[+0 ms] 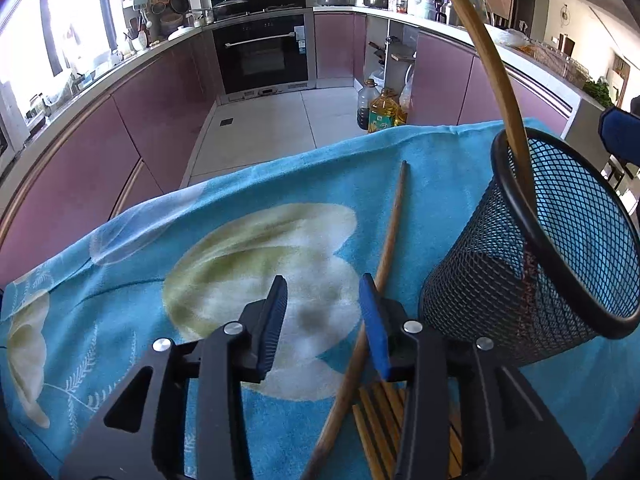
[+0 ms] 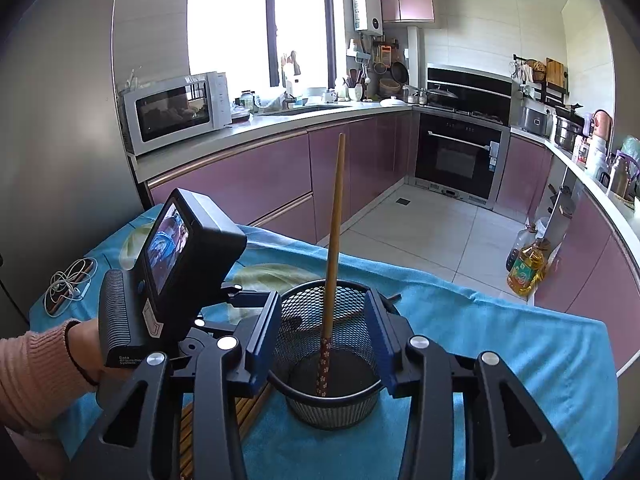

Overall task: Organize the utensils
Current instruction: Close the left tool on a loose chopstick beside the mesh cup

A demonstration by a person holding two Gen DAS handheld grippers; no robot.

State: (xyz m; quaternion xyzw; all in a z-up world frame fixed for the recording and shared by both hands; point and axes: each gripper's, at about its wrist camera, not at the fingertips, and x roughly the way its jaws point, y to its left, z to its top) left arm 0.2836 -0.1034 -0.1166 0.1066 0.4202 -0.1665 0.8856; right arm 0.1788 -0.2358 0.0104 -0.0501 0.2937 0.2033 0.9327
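Loose chopstick (image 1: 390,236) lies lengthwise just right of left gripper (image 1: 324,320), jaws open, empty. Right gripper (image 2: 326,344), open, straddles mesh holder (image 2: 340,408) w/ one chopstick inside; left nearer.

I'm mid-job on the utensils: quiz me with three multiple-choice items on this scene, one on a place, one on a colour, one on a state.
1. Where is the upright chopstick?
A. in the mesh cup
B. on the floor
C. on the microwave

2. What colour is the cloth?
A. red
B. blue
C. black

3. What do the left tongs hold?
A. a spoon
B. the cup
C. nothing

Answers:
1 A: its patterned end rests on the cup's bottom.
2 B: blue with pale flowers.
3 C: the pads stand apart over bare cloth, and the loose chopstick lies beside them.
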